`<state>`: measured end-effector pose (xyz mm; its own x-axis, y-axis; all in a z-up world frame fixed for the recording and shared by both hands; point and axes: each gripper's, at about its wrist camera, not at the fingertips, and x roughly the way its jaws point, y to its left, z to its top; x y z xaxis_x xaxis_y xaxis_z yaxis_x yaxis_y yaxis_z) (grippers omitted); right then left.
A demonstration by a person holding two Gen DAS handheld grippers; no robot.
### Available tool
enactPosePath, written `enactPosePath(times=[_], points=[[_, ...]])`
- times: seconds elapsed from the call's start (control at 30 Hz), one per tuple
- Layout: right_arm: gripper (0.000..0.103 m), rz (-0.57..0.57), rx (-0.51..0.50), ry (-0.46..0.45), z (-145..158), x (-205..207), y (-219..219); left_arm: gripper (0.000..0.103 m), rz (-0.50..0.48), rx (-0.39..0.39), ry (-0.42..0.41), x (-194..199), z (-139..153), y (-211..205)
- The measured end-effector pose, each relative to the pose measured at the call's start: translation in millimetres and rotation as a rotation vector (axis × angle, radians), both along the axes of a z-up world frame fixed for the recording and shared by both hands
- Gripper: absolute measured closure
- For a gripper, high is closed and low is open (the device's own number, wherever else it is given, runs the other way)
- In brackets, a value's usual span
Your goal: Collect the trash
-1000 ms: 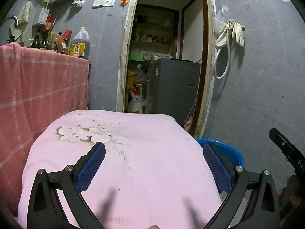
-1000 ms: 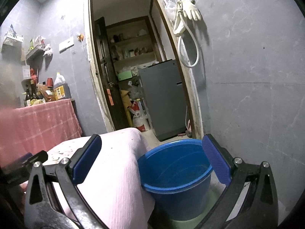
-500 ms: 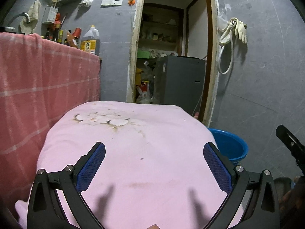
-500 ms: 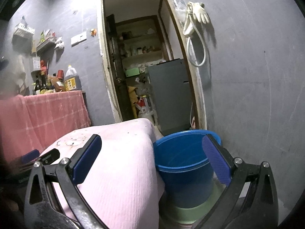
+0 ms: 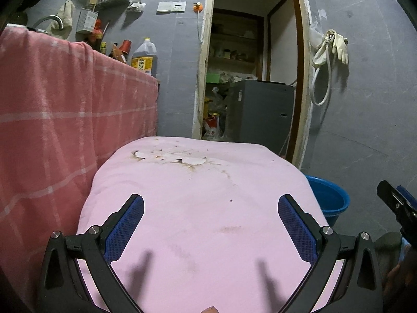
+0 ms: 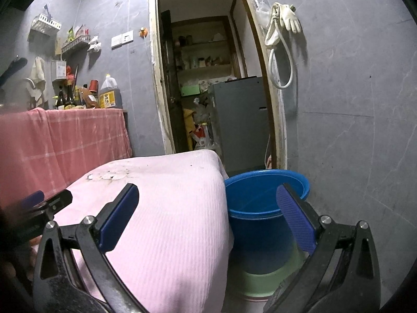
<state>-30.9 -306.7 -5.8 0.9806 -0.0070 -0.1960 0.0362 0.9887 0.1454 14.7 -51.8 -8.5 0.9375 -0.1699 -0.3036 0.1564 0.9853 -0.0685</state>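
A small table under a pink cloth has pale flat scraps with brown stains at its far left part; they also show in the right wrist view. My left gripper is open and empty above the cloth's near half. My right gripper is open and empty at the table's right edge, over the gap to a blue bucket. The bucket stands on the floor right of the table and shows in the left wrist view too.
A counter draped in red checked cloth stands to the left, with bottles and an oil jug on top. An open doorway lies behind the table, with a grey appliance inside. A green basin sits under the bucket.
Both grippers have pulled back and risen a little, so the scraps and the bucket look farther away. Both stay open and empty.
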Motion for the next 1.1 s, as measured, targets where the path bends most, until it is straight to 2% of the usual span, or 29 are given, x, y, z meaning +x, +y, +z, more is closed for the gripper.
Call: enactPosePath(times=[0.3,1.1], points=[[0.0,-0.007,-0.004,0.031,-2.2,5.2,3.5,0.002,0.019,0.004,-0.002,-3.0,-2.8,8.1],[0.0,-0.008,-0.004,0.039,-4.6,7.1,1.5,0.002,0.022,0.008,-0.005,-3.7,-3.3,11.7]])
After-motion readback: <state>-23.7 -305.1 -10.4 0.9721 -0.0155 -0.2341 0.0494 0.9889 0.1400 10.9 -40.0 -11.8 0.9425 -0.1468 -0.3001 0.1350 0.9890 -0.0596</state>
